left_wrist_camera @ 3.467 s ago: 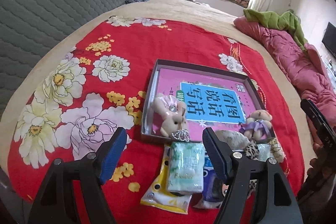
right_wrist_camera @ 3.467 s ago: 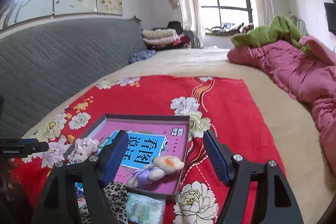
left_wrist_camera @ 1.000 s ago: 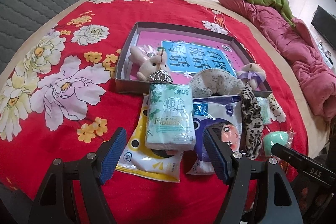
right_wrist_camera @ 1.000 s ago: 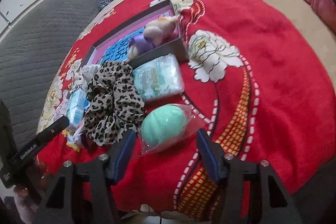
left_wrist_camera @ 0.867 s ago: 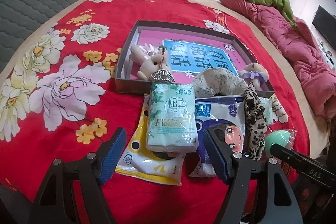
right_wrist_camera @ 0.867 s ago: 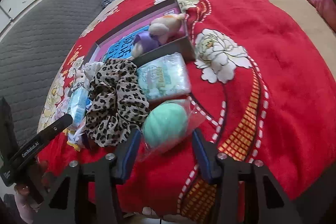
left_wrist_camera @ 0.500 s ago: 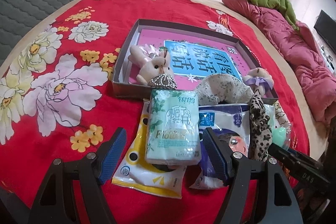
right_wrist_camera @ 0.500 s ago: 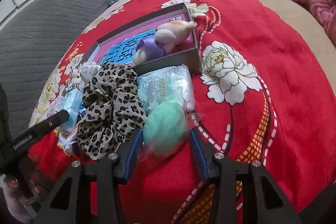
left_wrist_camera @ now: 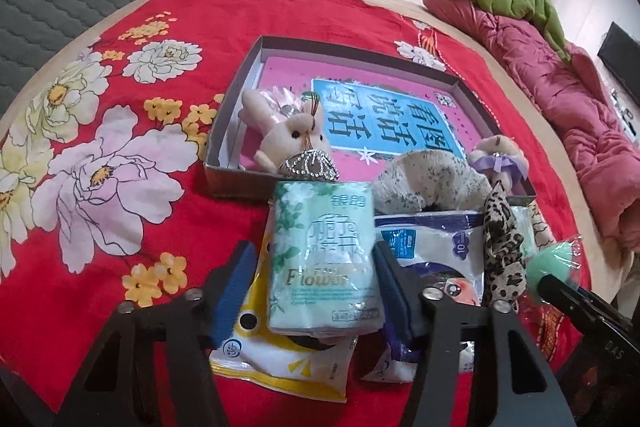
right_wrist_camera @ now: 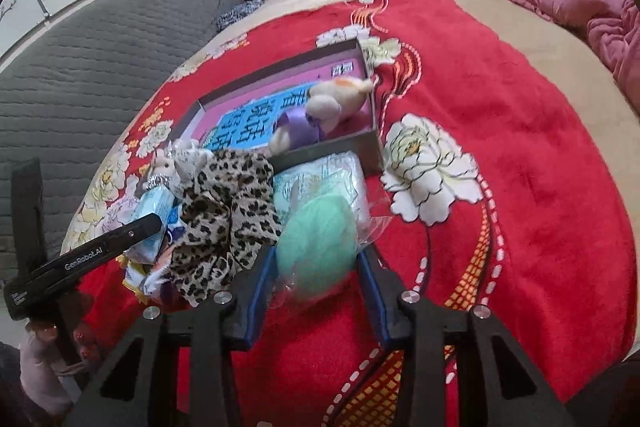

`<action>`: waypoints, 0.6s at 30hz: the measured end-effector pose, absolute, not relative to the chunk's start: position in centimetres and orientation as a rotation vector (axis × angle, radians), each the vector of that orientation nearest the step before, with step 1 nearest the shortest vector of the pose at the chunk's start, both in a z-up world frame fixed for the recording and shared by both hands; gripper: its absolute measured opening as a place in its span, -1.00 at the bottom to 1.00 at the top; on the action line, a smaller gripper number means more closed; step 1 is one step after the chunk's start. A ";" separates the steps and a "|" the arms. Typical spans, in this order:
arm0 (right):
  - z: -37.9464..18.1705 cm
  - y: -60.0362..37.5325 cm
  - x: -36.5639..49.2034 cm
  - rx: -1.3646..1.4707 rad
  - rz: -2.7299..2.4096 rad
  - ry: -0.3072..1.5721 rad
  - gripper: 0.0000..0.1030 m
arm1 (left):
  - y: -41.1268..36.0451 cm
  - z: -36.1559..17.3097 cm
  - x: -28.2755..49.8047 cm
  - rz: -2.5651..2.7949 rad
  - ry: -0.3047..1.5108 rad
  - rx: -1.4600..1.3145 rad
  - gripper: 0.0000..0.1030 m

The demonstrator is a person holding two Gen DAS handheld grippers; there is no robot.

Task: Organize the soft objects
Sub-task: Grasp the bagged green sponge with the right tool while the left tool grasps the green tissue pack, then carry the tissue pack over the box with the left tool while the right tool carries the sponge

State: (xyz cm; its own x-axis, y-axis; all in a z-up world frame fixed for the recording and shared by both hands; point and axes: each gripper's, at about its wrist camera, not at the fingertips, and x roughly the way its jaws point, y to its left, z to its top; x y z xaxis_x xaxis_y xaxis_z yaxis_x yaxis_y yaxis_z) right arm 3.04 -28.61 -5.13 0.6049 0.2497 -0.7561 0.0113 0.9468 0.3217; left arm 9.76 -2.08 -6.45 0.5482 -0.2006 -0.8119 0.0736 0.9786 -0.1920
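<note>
My right gripper (right_wrist_camera: 317,275) is shut on a mint-green sponge ball in a clear wrapper (right_wrist_camera: 318,241), lifted a little off the red blanket. My left gripper (left_wrist_camera: 314,285) is open with its fingers on either side of a green tissue pack (left_wrist_camera: 324,259) that lies on a yellow pouch (left_wrist_camera: 280,363). A shallow grey box (left_wrist_camera: 236,179) holds a pink book, a rabbit plush (left_wrist_camera: 292,137) and a bear plush (right_wrist_camera: 320,115). A leopard scrunchie (right_wrist_camera: 228,215) and a speckled scrunchie (left_wrist_camera: 432,179) lie by the box's near wall.
A blue-white packet (left_wrist_camera: 432,251) lies right of the tissue pack, another tissue pack (right_wrist_camera: 324,175) against the box. The red flowered blanket (right_wrist_camera: 500,147) covers the bed. A pink quilt (left_wrist_camera: 580,99) is heaped at the right, a grey headboard (right_wrist_camera: 80,67) at the left.
My right gripper has closed on the wrapped green ball and raised it slightly. My left gripper has moved forward until its fingers flank the green tissue pack.
</note>
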 end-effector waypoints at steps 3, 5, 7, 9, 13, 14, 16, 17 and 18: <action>-4.6 -28.6 2.9 0.286 0.133 0.889 -0.19 | -1.9 -6.4 9.9 -0.168 0.976 -0.143 -0.04; -4.3 -28.5 2.9 0.280 0.137 0.875 -0.19 | -1.7 -6.2 9.8 -0.164 0.968 -0.132 -0.06; -4.1 -28.3 2.9 0.266 0.148 0.864 -0.19 | -1.5 -6.0 9.7 -0.169 0.957 -0.131 -0.07; -3.9 -27.9 2.8 0.252 0.156 0.856 -0.19 | -1.4 -5.7 9.6 -0.175 0.945 -0.137 -0.08; -3.3 -27.3 2.7 0.216 0.173 0.826 -0.19 | -1.3 -5.0 9.1 -0.177 0.922 -0.131 -0.09; -3.1 -27.2 2.6 0.213 0.176 0.818 -0.19 | -1.3 -4.8 8.9 -0.179 0.917 -0.126 -0.10; -2.7 -27.0 2.6 0.190 0.181 0.802 -0.19 | -1.5 -4.4 8.6 -0.185 0.909 -0.117 -0.10; -2.7 -26.8 2.5 0.179 0.182 0.798 -0.19 | -1.6 -4.3 8.4 -0.184 0.904 -0.113 -0.10; -2.5 -26.7 2.5 0.176 0.187 0.792 -0.19 | -1.6 -4.1 8.3 -0.183 0.898 -0.109 -0.10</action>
